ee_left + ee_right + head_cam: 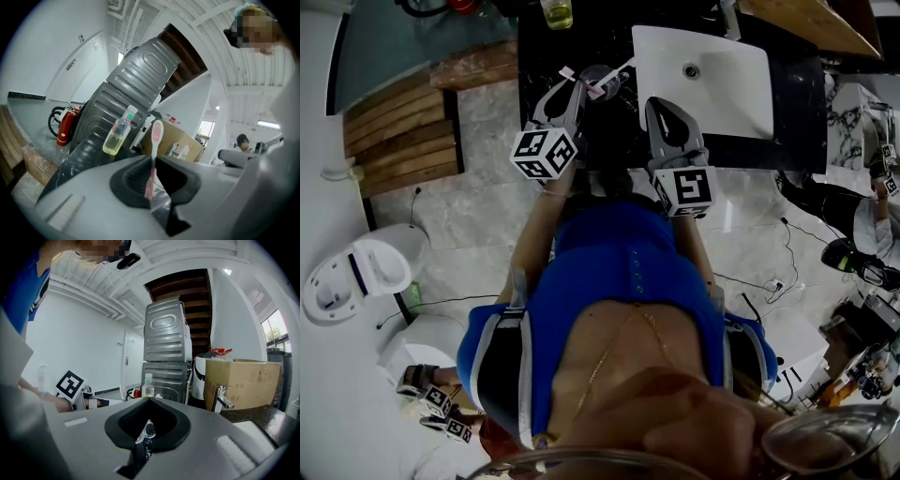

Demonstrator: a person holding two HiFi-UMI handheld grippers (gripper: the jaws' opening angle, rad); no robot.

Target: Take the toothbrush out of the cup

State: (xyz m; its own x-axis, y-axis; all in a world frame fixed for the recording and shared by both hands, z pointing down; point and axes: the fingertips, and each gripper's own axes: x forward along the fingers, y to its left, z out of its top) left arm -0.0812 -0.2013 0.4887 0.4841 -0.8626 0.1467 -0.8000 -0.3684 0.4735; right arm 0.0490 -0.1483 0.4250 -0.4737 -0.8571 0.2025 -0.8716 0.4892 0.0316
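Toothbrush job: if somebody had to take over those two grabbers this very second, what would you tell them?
Left gripper: jaws shut on the toothbrush handle, brush head up, with no cup around it in the left gripper view.
Right gripper: jaws shut, holding nothing.
Cup: probably the faint clear shape on the counter beside the brush, but it is hard to be sure.
Done: brush gripped and seemingly out.
Left: probably carry it clear and set it down.
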